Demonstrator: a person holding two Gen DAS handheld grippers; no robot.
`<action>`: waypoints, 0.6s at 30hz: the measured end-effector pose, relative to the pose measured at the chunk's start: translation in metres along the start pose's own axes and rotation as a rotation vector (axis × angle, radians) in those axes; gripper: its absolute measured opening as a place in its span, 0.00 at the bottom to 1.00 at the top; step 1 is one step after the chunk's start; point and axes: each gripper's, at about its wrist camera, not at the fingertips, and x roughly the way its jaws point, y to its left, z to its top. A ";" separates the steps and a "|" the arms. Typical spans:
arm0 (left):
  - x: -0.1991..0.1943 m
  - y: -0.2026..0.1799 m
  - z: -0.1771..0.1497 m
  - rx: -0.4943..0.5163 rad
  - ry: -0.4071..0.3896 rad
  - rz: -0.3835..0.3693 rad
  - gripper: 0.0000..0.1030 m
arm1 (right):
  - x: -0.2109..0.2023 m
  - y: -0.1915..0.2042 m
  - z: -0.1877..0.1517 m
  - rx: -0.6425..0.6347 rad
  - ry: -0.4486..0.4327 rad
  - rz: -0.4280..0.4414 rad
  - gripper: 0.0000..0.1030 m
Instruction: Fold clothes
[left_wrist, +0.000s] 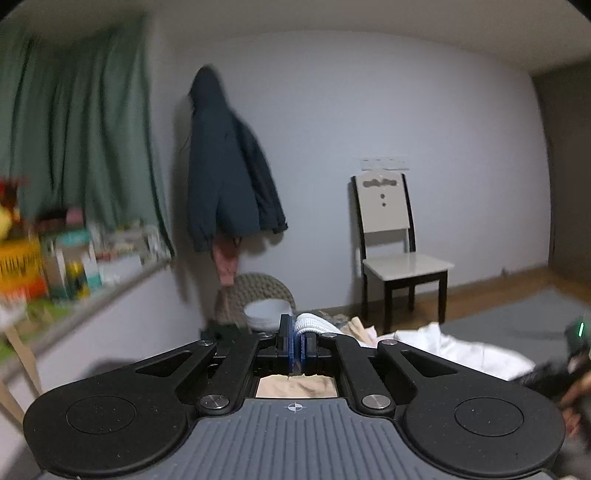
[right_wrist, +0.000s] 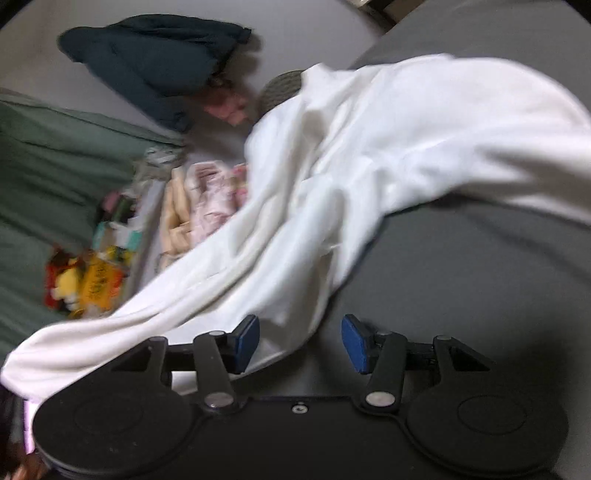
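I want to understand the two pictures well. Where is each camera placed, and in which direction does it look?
Left wrist: sits on the left gripper, shut on white cloth, facing the wall, dark jacket and chair; a hand shows at right.
Right wrist: sits on the open right gripper, looking down at the white garment on the grey surface.
Shared: jacket, green curtain, white garment.

The support surface is a bed covered by a grey sheet (right_wrist: 461, 258). A white garment (right_wrist: 369, 147) lies crumpled across the sheet, one end raised off it. A pile of pink and cream clothes (right_wrist: 207, 199) rests at the far edge of the bed, beside the white garment.
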 end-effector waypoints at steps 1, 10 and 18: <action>0.008 0.000 -0.005 -0.016 0.005 -0.002 0.03 | -0.001 0.012 -0.007 -0.121 0.002 -0.018 0.48; 0.033 0.019 -0.008 -0.180 0.021 -0.067 0.03 | 0.029 0.111 -0.102 -1.105 -0.099 -0.558 0.63; 0.044 0.016 0.008 -0.240 0.007 -0.114 0.03 | 0.075 0.097 -0.129 -1.377 -0.268 -0.747 0.61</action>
